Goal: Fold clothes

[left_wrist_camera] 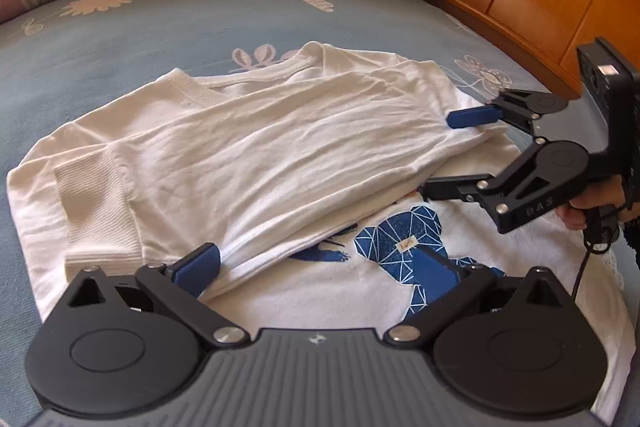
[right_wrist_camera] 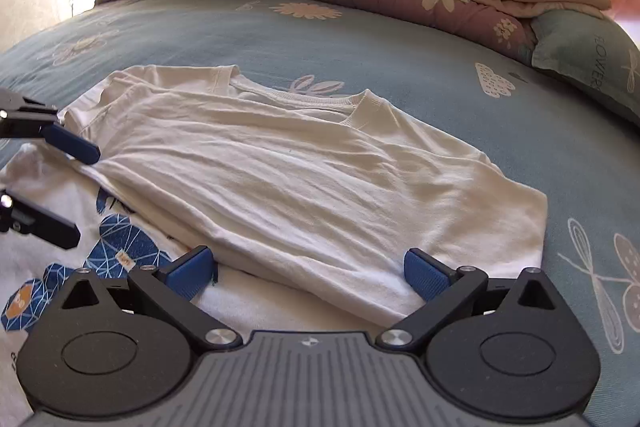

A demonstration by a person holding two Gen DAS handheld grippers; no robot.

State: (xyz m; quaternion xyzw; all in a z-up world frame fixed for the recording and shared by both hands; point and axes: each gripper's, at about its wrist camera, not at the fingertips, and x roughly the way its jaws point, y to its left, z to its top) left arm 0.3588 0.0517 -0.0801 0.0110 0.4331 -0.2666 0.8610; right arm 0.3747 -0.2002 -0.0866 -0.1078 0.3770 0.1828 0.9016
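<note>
White T-shirt (left_wrist_camera: 256,147) lies on the bed (left_wrist_camera: 160,23), bottom half folded up over the blue bear print (left_wrist_camera: 404,239), long axis running across between the two grippers. Left gripper (left_wrist_camera: 320,267) fingers wide, folded edge lying just ahead, by the left finger. Right gripper (right_wrist_camera: 308,267) fingers wide too, fold edge between them, nothing gripped. Both sit equally near the fold; next pinch likely goes forward onto that edge.
</note>
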